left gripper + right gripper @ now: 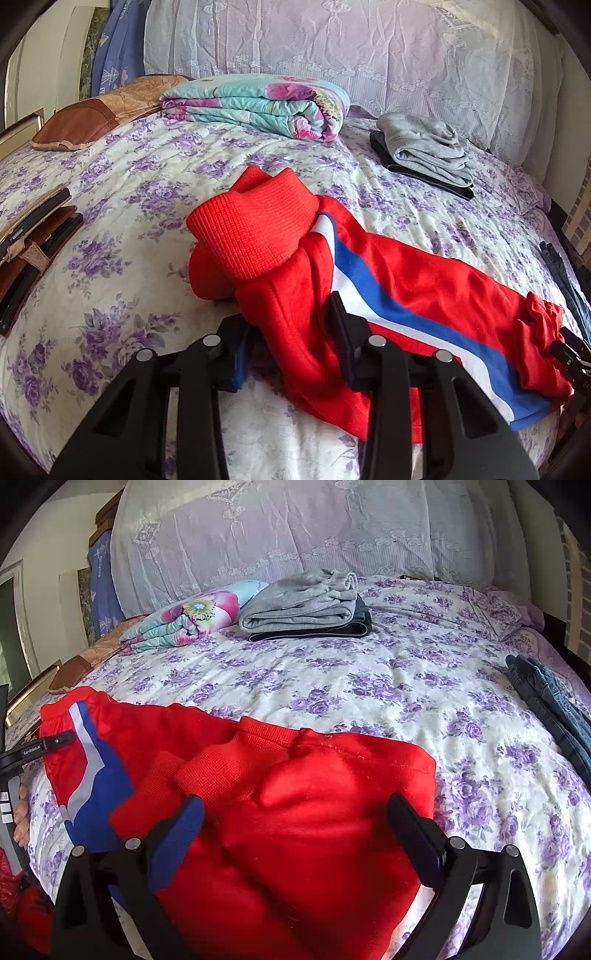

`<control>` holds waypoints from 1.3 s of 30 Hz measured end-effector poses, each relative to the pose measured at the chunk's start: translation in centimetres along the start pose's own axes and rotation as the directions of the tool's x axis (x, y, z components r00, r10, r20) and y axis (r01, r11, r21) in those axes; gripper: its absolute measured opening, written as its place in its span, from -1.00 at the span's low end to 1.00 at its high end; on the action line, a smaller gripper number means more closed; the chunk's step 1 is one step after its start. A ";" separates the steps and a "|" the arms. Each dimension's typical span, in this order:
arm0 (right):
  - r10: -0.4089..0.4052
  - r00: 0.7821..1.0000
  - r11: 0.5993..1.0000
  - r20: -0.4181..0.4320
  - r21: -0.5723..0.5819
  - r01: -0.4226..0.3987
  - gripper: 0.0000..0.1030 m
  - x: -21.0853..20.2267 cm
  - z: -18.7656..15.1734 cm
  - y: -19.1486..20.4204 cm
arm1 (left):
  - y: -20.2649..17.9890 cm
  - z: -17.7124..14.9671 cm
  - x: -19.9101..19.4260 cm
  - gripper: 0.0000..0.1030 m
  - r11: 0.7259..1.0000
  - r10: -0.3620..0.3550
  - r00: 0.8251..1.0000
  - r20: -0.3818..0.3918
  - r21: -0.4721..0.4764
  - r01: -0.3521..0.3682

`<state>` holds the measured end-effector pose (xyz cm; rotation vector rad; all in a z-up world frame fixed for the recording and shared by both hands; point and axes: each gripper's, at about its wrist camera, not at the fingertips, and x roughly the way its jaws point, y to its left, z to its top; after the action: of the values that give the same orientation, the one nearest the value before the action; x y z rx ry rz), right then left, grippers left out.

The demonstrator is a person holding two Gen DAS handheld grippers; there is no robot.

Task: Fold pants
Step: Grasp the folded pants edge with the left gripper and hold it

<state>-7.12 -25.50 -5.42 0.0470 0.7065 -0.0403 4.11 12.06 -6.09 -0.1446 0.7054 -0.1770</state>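
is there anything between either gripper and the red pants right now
Nothing visible. The left gripper already has a fold of the red pants between its fingers, and the right gripper hangs open right over the red fabric. The grey folded clothes and floral quilt lie farther back on the bed.

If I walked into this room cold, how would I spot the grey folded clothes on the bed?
Start at the bed with its white cover strewn with purple flowers, and look to its far end, below the pale lace drape. There the grey folded clothes lie on top of a dark folded garment, right beside a folded turquoise-and-pink floral quilt. They are the one plain grey thing there.
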 end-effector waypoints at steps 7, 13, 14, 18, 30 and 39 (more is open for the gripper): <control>0.001 1.000 1.000 0.000 -0.001 -0.001 0.93 0.0 -0.1 -0.1 | 0.0 -0.1 -0.2 -0.36 1.000 -0.001 1.000 0.010 0.004 0.001; 0.001 0.999 1.000 0.040 0.018 -0.002 0.93 -0.8 -0.1 -0.3 | -0.1 -0.2 -0.4 -0.38 1.000 0.001 1.000 0.015 0.006 -0.001; -0.002 0.998 1.000 0.055 0.028 0.000 0.93 -1.1 -0.2 -0.4 | -0.1 -0.2 -0.4 -0.38 1.000 0.002 1.000 0.016 0.007 -0.002; -0.008 0.989 0.998 0.147 0.067 -0.002 0.93 -2.6 -0.5 -0.9 | -0.2 -0.2 -0.4 -0.38 1.000 0.004 1.000 0.016 0.007 -0.004; -0.010 1.000 0.990 0.022 0.144 0.007 0.93 -0.5 -0.5 -1.5 | -0.2 -0.2 -0.4 -0.38 1.000 0.006 1.000 0.015 0.010 -0.006; -0.057 0.996 0.998 -0.064 0.037 0.060 0.93 -0.1 -1.4 -0.6 | -0.2 -0.4 -0.2 -0.38 1.000 0.023 1.000 0.015 0.021 -0.023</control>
<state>-8.10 -25.97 -6.45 0.0652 0.7695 -0.1091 3.66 11.84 -6.25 -0.1172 0.6899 -0.1610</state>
